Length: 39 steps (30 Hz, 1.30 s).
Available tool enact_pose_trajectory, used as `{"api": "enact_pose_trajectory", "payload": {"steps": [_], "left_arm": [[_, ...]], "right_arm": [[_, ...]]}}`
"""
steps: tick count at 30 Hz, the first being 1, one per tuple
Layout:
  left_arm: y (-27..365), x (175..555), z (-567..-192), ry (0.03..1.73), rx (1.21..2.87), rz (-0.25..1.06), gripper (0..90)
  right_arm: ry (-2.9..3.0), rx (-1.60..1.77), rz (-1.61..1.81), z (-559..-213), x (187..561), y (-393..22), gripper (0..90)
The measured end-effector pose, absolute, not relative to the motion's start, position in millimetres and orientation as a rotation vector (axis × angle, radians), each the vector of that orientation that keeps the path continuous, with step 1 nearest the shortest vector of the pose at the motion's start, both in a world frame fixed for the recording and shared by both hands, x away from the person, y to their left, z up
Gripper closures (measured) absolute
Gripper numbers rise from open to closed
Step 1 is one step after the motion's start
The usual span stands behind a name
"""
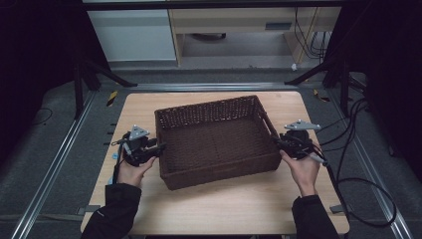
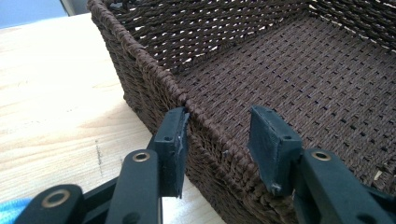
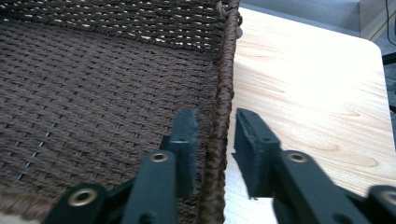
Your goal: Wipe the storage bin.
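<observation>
Wicker basket (image 1: 216, 142) mid-desk (image 1: 234, 204). My left tongs (image 1: 158, 148) and right tongs (image 1: 276, 141) each straddle a side rim, part open, pads not pressing. Step: taking hold. Next, I judge: close both evenly, then lift level

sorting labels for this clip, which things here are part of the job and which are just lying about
In the job:
- wicker basket
- left gripper, jaws astride the basket's wall
- right gripper, jaws astride the opposite wall

Just lying about:
- wooden table, merely bearing it
- cables on the floor
- cabinet behind
</observation>
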<state>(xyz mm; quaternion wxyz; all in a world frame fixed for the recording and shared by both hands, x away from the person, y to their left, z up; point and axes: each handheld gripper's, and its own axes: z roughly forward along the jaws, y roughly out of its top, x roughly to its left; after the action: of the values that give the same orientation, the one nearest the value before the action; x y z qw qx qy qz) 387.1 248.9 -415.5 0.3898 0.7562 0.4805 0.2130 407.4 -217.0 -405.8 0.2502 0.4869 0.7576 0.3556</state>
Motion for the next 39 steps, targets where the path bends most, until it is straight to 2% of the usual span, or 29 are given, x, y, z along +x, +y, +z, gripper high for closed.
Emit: {"api": "enact_pose_trajectory", "payload": {"steps": [2, 5, 7, 10, 12, 17, 22, 26, 29, 31, 35, 39], "left_arm": [[247.3, 384.0, -415.4, 1.223, 1.923, 0.549, 56.3], [244.4, 376.9, -415.0, 1.226, 1.927, 0.557, 55.6], [244.4, 372.4, -414.6, 1.217, 1.925, 0.555, 54.7], [244.7, 369.7, -412.8, 1.204, 1.937, 0.559, 54.0], [245.2, 370.1, -410.4, 1.2, 1.931, 0.567, 50.1], [251.6, 377.9, -403.9, 1.197, 1.909, 0.608, 43.1], [259.9, 391.2, -405.8, 1.223, 1.9, 0.599, 42.9], [263.6, 400.4, -412.3, 1.206, 1.891, 0.538, 41.9], [258.5, 402.8, -415.2, 1.208, 1.91, 0.54, 45.1], [256.2, 401.6, -414.5, 1.213, 1.92, 0.561, 45.8], [256.2, 398.8, -414.4, 1.238, 1.903, 0.546, 47.5], [252.1, 389.7, -414.8, 1.245, 1.891, 0.566, 47.4]], "right_arm": [[2.083, 1.319, 0.95, -404.8, 405.8, -216.6, 63.5], [2.093, 1.313, 0.937, -404.6, 403.3, -216.5, 64.0], [2.09, 1.315, 0.916, -405.1, 402.6, -216.4, 68.0], [2.077, 1.316, 0.872, -407.0, 403.2, -217.4, 79.1], [2.071, 1.323, 0.877, -408.1, 404.0, -219.3, 80.5], [2.061, 1.328, 0.888, -409.1, 407.9, -221.0, 80.9], [2.045, 1.322, 0.873, -410.2, 416.5, -221.1, 80.4], [2.038, 1.331, 0.883, -410.8, 421.2, -222.4, 79.8], [2.031, 1.333, 0.878, -411.2, 423.7, -221.8, 79.1], [2.022, 1.34, 0.879, -411.1, 423.8, -221.7, 75.0], [1.984, 1.34, 0.91, -406.8, 418.8, -222.4, 56.0], [1.953, 1.332, 0.936, -398.6, 409.7, -222.9, 42.6]]}}
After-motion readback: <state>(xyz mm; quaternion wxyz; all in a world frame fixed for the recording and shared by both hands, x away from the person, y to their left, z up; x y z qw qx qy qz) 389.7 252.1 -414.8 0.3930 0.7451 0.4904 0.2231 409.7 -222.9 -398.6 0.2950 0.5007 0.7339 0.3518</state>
